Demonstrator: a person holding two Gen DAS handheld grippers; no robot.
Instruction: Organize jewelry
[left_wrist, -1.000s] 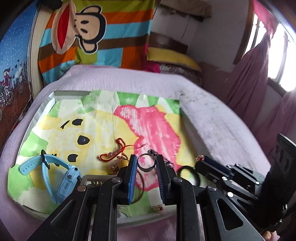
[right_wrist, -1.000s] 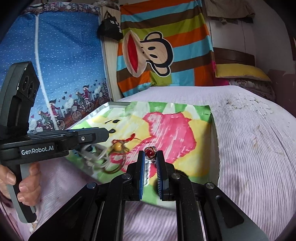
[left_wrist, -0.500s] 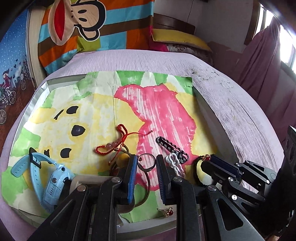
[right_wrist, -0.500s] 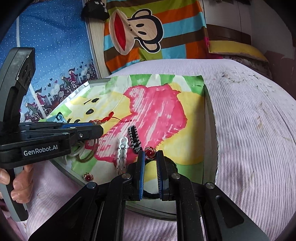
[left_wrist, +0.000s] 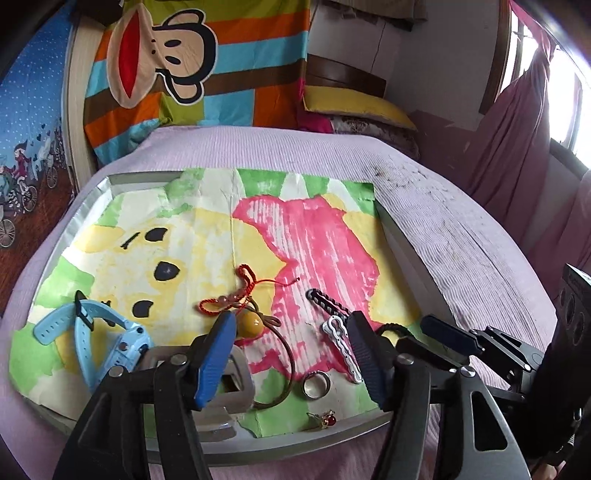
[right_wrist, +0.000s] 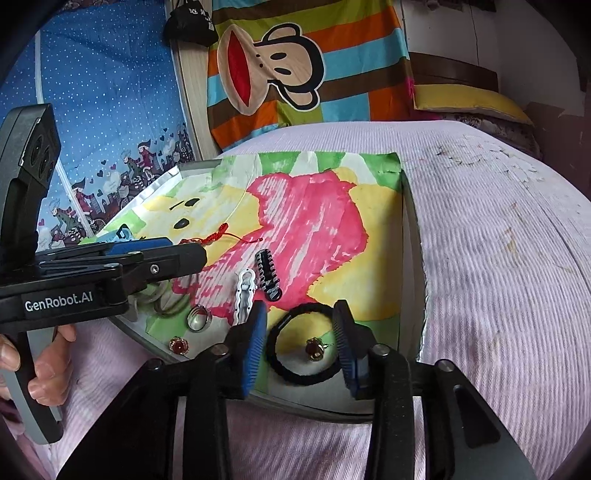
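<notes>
From the left, I see the blue watch (left_wrist: 98, 341) lying near the tray's (left_wrist: 96, 192) left edge, on the painted paper that lines it, with the tray itself resting on the bed (left_wrist: 461, 236). Next comes the red cord bracelet (left_wrist: 236, 295) and, just beside it, the amber bead (left_wrist: 252, 326) on its brown loop. My left hand-held gripper (left_wrist: 291, 354) hangs over the tray's near edge with its jaws spread wide and nothing between them; the silver ring (left_wrist: 316, 384) lies flat on the paper below that gap, and a red-stone earring (left_wrist: 325, 419) sits close to the tray's near rim. Right of the ring lie the white hair clip (right_wrist: 244, 293) and the black hair clip (right_wrist: 269, 274), side by side. Further right, my right hand-held gripper (right_wrist: 299, 343) is also spread and empty, straddling the black hair tie (right_wrist: 280, 363), with a second red earring (right_wrist: 315, 349) lying inside the tie's loop. I judge both pieces are set down and the step in hand is to clear the jaws away. To do that well, I would lift each gripper straight up before moving sideways, so the pads do not drag the ring or catch the hair tie, and keep the jaws wide until they are well apart from the small pieces. The two earrings lie well apart; pairing them looks like a sensible next pick.
</notes>
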